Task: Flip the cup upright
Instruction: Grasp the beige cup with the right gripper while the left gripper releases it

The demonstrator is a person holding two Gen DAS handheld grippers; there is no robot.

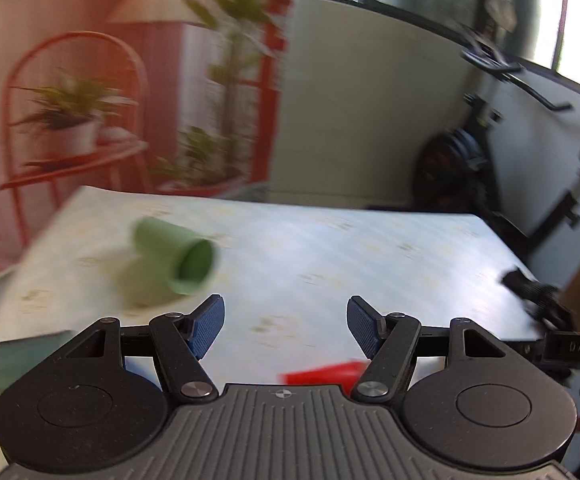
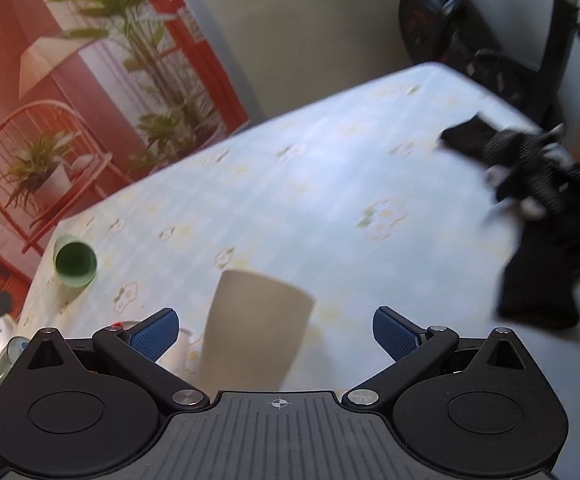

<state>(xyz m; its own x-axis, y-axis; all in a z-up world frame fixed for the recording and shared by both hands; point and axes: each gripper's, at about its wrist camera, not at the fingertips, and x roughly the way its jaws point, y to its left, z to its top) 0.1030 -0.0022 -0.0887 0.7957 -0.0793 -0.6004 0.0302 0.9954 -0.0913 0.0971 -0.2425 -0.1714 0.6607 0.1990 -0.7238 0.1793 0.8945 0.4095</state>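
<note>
Green cup [image 1: 176,254] on its side, empty, both tools spread.

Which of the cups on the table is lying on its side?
The light green cup, its open mouth facing the left wrist camera. The beige cup between the right tongs stands mouth-down instead.
</note>
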